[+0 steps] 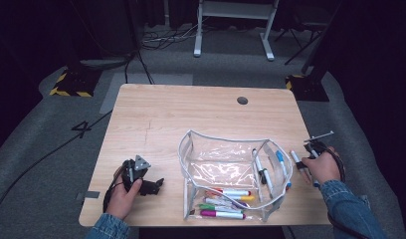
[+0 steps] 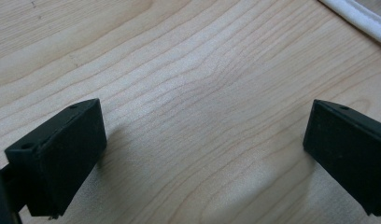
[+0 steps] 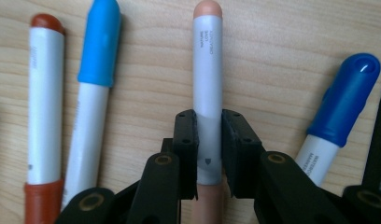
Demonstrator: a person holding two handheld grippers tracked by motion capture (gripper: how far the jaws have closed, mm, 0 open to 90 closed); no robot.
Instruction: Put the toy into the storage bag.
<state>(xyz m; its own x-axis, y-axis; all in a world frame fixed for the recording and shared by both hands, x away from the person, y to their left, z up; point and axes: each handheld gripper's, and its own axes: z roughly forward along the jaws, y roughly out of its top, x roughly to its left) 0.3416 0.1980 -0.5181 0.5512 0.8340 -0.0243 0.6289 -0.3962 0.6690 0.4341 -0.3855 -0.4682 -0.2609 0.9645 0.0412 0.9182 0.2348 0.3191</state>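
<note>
A clear zip pouch (image 1: 183,149) with a white rim lies on the wooden table (image 1: 191,109), and several coloured markers (image 1: 223,204) are inside it. My right gripper (image 3: 208,140) is shut on the grey barrel of a peach-capped marker (image 3: 207,70) that lies on the table right of the pouch. A red-brown marker (image 3: 45,102) and a light blue marker (image 3: 97,56) lie on one side of it, and a dark blue marker (image 3: 345,107) on the other. In the high view the right gripper (image 1: 301,167) sits at the table's right edge. My left gripper (image 2: 202,154) stands open over bare wood left of the pouch.
A round cable hole (image 1: 242,100) is near the table's far edge. The pouch's white rim (image 2: 361,18) crosses the top right corner of the left gripper view. Beyond the table are cables on the floor and a white desk frame (image 1: 231,15).
</note>
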